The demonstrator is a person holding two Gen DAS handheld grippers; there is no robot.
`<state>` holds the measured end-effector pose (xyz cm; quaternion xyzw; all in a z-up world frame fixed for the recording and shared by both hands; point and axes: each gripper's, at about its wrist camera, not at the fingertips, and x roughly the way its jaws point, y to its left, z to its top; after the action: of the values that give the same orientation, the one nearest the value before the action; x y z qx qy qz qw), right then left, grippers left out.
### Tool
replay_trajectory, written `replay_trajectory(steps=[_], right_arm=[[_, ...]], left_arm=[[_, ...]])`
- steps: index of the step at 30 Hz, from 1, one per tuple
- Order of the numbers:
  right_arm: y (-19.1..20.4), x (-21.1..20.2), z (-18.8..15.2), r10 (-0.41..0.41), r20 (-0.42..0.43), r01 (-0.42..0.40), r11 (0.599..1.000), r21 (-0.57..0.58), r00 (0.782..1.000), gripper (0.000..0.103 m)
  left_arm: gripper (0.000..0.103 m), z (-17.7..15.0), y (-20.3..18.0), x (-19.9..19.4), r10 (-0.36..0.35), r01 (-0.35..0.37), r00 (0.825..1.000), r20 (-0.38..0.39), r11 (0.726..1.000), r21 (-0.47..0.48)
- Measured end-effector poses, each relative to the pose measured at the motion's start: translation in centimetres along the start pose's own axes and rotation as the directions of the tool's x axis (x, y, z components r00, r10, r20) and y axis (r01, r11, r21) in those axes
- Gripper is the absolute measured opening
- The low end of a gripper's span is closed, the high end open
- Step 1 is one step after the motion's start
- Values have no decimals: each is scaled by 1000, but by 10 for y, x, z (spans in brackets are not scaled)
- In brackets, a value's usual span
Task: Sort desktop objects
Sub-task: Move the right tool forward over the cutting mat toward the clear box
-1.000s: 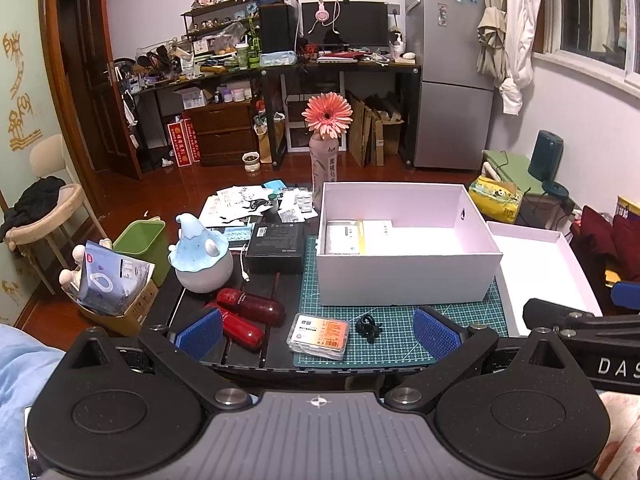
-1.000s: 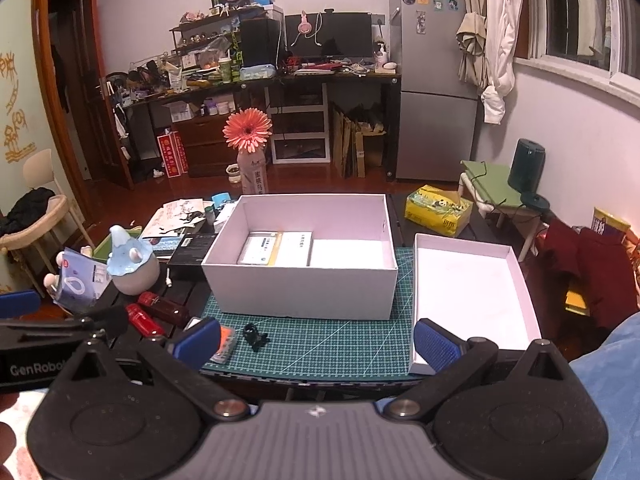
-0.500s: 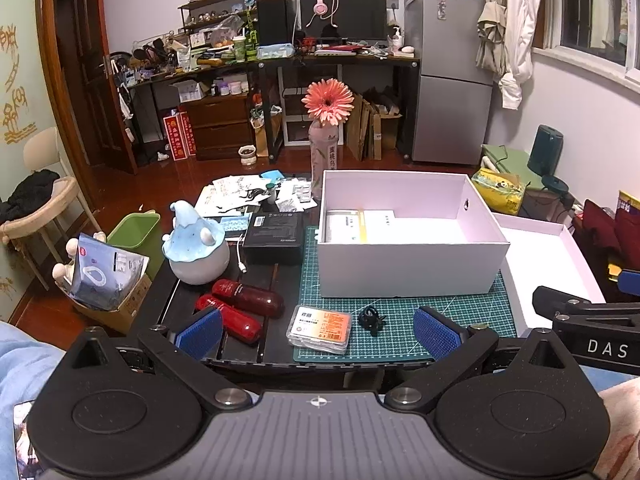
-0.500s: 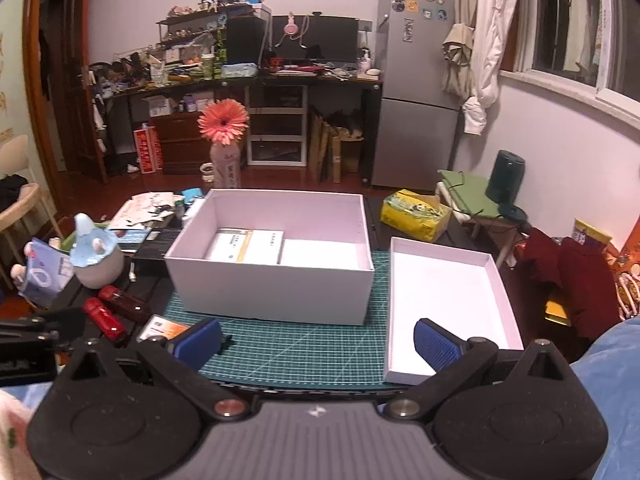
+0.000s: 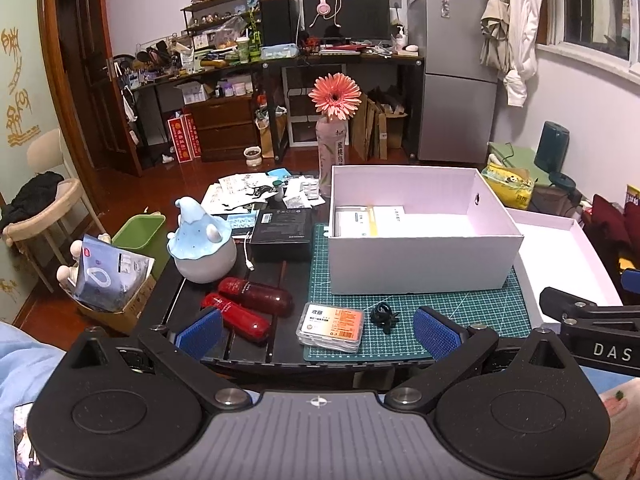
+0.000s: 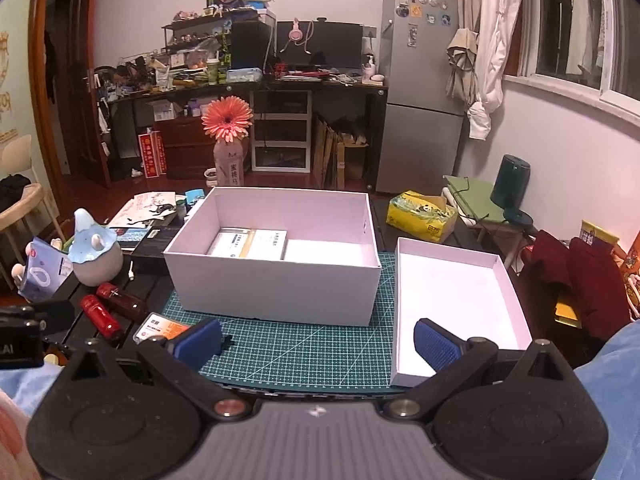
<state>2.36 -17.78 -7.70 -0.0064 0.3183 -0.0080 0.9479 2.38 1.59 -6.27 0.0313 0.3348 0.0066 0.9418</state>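
While both jaws gape wide, empty | rectangular white cardboard box (image 5: pixel 420 264) | gridded green mat (image 6: pixel 300 348)

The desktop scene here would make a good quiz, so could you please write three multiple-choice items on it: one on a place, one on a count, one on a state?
1. Where does the small black clip lie?
A. on the green cutting mat
B. inside the white box
C. in the box lid

2. How many red cylinders lie left of the mat?
A. one
B. two
C. four

3. What state is the left gripper in?
A. shut on the clip
B. shut on a card case
C. open, holding nothing

Answers: 1 A, the clip sits on the mat in front of the white box. 2 B, two lie side by side. 3 C, its blue pads stand wide apart.
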Motion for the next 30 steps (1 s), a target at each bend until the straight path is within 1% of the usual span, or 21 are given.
replay_trajectory(steps=[4,6,9,11,14,18,24,27,30], right_arm=[[-6,2,-2,32,-8,-32,999,30,999,103],[-11,4,-4,39,-14,-38,997,68,999,103],[-16,7,-7,18,-4,-17,995,98,1000,103],[-18,8,-8,4,0,-4,996,90,1000,103],[-18,10,-11,7,9,-8,998,60,1000,103],[-13,13,-15,-28,13,28,999,26,1000,103],[-14,22,-20,-42,-17,42,999,24,999,103],[-16,23,-23,-40,-11,40,999,25,999,103],[-14,26,-25,-50,-14,50,999,2,999,103]], left_arm=[[103,-1,5,4,-34,34,999,-17,999,-33],[103,-3,6,5,-16,16,1000,-12,999,-32],[103,-5,5,5,20,-20,1000,-3,1000,-10],[103,-7,4,5,12,-12,1000,3,1000,3],[103,-9,4,7,22,-22,1000,1,1000,20],[103,-12,2,9,10,-10,1000,-9,999,42],[103,-18,2,14,-5,7,1000,-25,999,48],[103,-21,3,17,-26,27,999,-24,999,48],[103,-22,4,19,-55,56,998,-38,998,33]])
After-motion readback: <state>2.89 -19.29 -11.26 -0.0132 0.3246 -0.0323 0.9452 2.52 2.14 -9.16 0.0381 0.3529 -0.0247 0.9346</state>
